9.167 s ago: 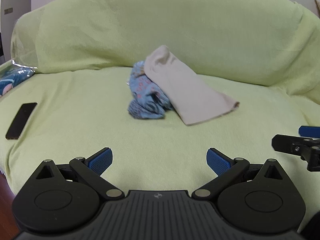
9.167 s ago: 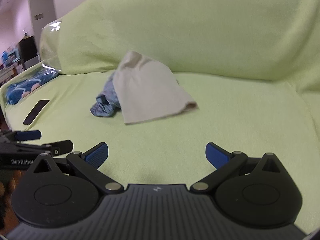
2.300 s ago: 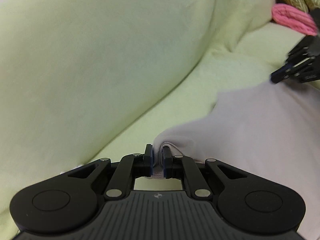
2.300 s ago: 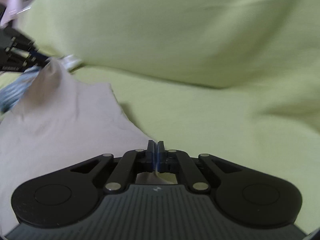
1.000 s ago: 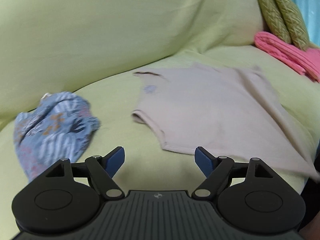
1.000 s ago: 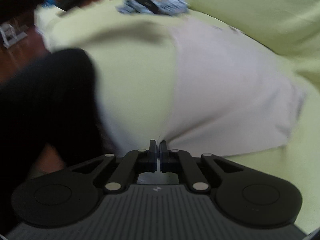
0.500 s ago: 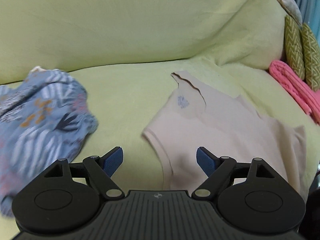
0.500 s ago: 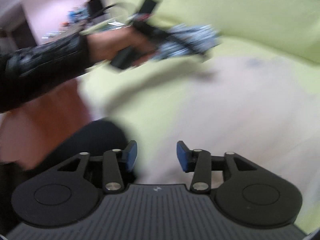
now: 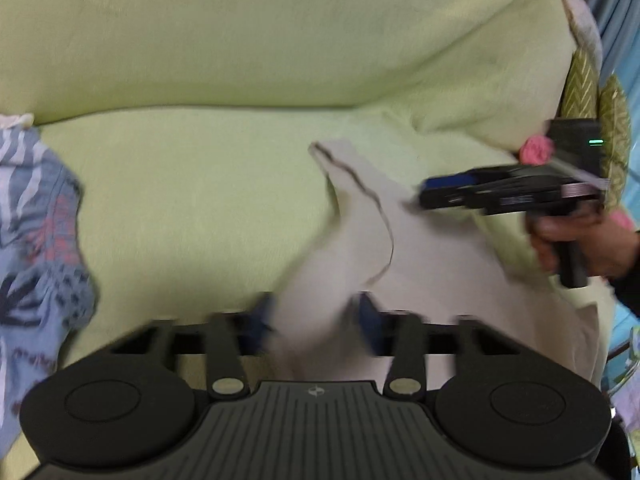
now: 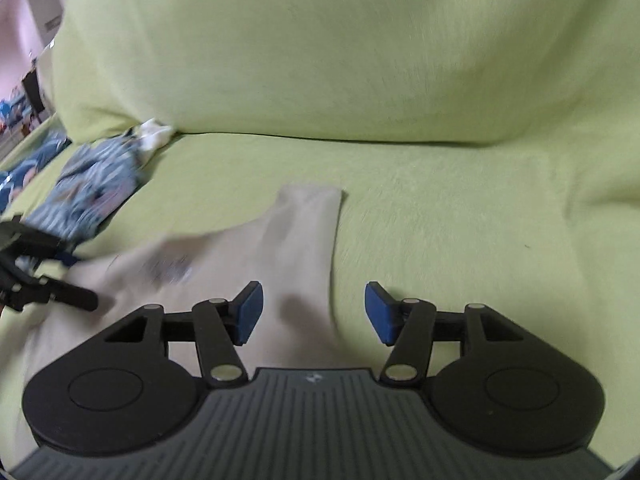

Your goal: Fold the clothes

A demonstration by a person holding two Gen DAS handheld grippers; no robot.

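A beige T-shirt (image 9: 424, 268) lies spread on the green-covered sofa; it also shows in the right wrist view (image 10: 296, 248). My left gripper (image 9: 314, 320) is open, its blue pads on either side of a raised fold of the shirt's left sleeve, blurred by motion. My right gripper (image 10: 312, 312) is open, low over the shirt's right shoulder edge. The right gripper also appears in the left wrist view (image 9: 500, 192), over the shirt's far side.
A crumpled blue patterned garment (image 9: 36, 248) lies left of the shirt, also in the right wrist view (image 10: 88, 188). A pink knit item (image 9: 536, 148) and green patterned cushions (image 9: 584, 92) sit at the sofa's right end. The sofa back (image 10: 320, 60) rises behind.
Both grippers have let go of the shirt, which now lies flat. My left gripper has moved in onto the left sleeve and narrowed around it. My right gripper has swung round to the right shoulder.
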